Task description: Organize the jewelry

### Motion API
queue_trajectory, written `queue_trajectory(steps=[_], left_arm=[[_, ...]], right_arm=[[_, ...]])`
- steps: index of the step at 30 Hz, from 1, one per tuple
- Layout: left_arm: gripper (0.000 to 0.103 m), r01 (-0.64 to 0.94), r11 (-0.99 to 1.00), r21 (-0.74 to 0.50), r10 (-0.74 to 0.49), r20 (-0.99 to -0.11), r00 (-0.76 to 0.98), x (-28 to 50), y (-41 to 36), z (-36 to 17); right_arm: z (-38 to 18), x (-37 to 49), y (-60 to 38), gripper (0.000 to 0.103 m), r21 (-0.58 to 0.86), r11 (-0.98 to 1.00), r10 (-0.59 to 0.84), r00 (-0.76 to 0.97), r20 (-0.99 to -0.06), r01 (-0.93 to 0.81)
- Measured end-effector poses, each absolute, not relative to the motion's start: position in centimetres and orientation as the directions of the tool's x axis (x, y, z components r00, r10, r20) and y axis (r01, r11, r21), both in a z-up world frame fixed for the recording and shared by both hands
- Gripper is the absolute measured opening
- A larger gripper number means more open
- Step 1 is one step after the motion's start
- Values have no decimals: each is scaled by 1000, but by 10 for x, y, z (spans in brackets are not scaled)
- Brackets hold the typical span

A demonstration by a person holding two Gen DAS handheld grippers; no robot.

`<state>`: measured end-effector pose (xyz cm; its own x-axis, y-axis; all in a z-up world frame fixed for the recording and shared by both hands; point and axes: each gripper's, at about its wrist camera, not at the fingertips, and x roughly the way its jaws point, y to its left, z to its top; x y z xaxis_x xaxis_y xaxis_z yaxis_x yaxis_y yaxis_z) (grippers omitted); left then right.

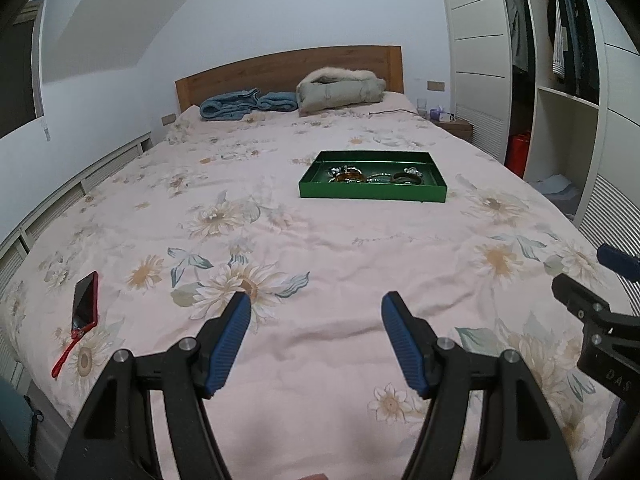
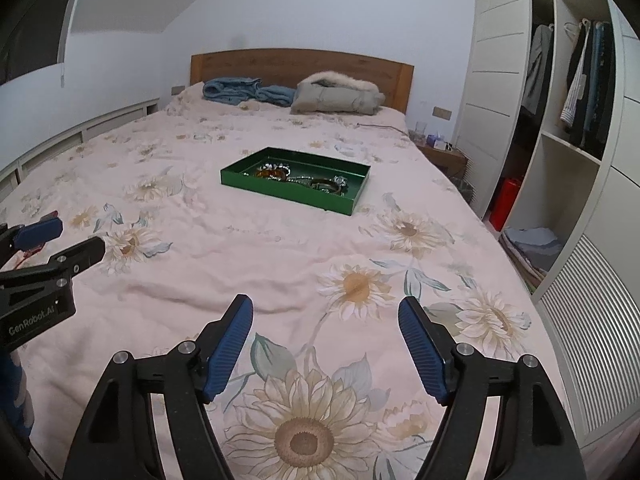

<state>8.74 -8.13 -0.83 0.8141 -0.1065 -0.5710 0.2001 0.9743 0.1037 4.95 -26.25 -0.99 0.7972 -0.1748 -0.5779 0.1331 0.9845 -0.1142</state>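
Around the scene, a wide bed [image 1: 320,248] fills both views, covered by a soft, rumpled pale pink quilt [image 2: 248,240] printed with large sunflowers. At its far end stands a flat wooden headboard [image 1: 280,68], and against it lie a crumpled blue blanket [image 1: 236,105] and a folded grey coat with a furry trim [image 1: 340,90]. On the near left of the bed lies a red-cased phone [image 1: 85,300], screen up, with a thin red strap trailing toward the near edge. To the right rises a white wardrobe [image 2: 500,80] with slatted doors and an open section of hanging clothes [image 2: 588,80]; a small wooden nightstand [image 2: 444,158] sits at the far right of the bed. Nothing stands on the quilt between the claws and the task's thing, only bare wrinkled fabric. That thing is a shallow rectangular green tray [image 1: 372,192] with thin, glossy walls, lying flat on the middle of the bed, well apart from both claws and farther away. Inside it, the jewelry [image 1: 374,176] rests in a loose row: round amber and dark bangles and some shiny silvery pieces, too small to tell apart further. The left claw [image 1: 316,312] is spread wide and holds nothing, hovering over the near part of the quilt with the tray far ahead and slightly right. The right claw [image 2: 326,316] is likewise spread wide and empty, with the tray far ahead and slightly left. Both have black angular arms and blue ribbed pads.
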Motion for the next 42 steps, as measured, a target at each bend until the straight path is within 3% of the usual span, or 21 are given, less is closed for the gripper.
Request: queue_trajectory(steps=[13, 17, 22, 42], left_arm=[[73, 210, 973, 100, -127, -530, 839, 51, -72, 8], [74, 212, 972, 100, -131, -521, 844, 45, -69, 11], [74, 212, 973, 95, -134, -515, 847, 39, -64, 11], [76, 213, 973, 93, -135, -519, 844, 26, -53, 4]], right_arm=[[10, 17, -249, 82, -90, 987, -163, 847, -506, 136], [15, 8, -244, 87, -90, 986, -165, 856, -490, 138], [17, -1, -241, 102, -93, 984, -179, 863, -473, 153], [10, -15, -236, 103, -98, 982, -186, 863, -469, 159]])
